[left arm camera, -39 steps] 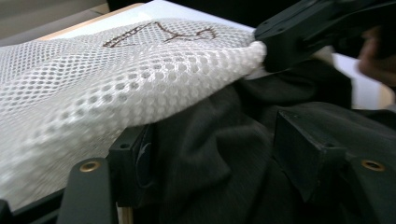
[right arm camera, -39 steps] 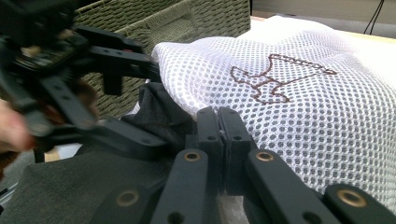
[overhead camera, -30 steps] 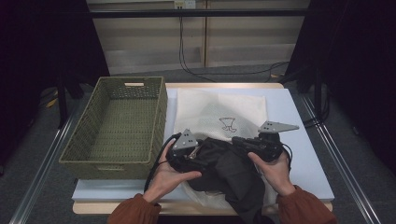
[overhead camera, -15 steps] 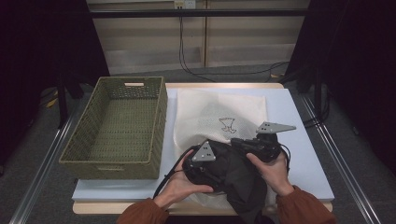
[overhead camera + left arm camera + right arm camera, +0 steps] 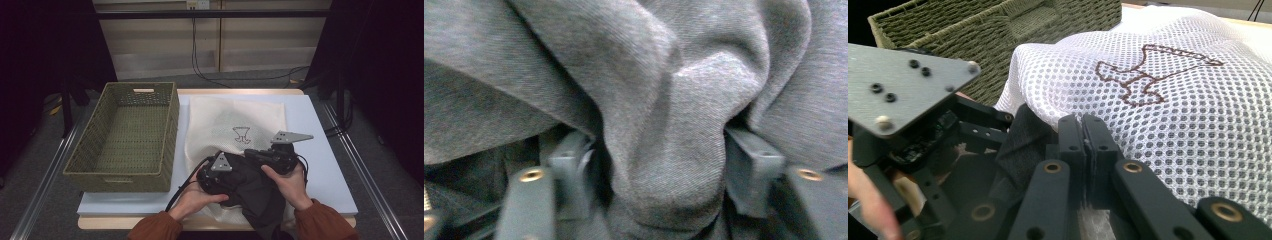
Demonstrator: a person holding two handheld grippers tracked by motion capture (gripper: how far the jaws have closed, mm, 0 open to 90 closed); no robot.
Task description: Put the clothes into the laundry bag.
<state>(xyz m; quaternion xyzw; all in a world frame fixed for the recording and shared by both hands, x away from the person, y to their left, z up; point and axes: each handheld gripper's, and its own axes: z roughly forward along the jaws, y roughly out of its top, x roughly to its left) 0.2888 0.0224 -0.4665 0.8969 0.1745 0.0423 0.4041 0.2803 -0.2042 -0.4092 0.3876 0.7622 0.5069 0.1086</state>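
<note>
Between the jaws of the left gripper (image 5: 659,165) bulges a thick fold of the dark grey cloth (image 5: 664,100). The jaws have just been closing, and they now stand about half apart with the fold wedged between them and a pad against each side of it. The right gripper (image 5: 1083,137) has its jaws pressed tight together on the edge of the white mesh bag (image 5: 1168,100), a strip of mesh pinched between them.

In the high view the left gripper (image 5: 215,175) and the right gripper (image 5: 250,156) meet at the near end of the bag (image 5: 235,117), the left one just on the basket side of the right one. The cloth (image 5: 257,192) lies bunched on the bag's near end; from the grippers it runs toward the person and hangs over the near edge of the desk (image 5: 327,150), so its long axis goes from the bag toward the person. The left hand (image 5: 197,197) holds its gripper from below and the right hand (image 5: 285,182) grips the other from behind.

The bag lies flat with its long axis from the near edge to the far edge of the desk; its brown printed figure (image 5: 241,135) sits near its middle. A green woven basket (image 5: 125,135) stands just beside the bag, on the left hand's side, its long axis parallel to the bag's.
</note>
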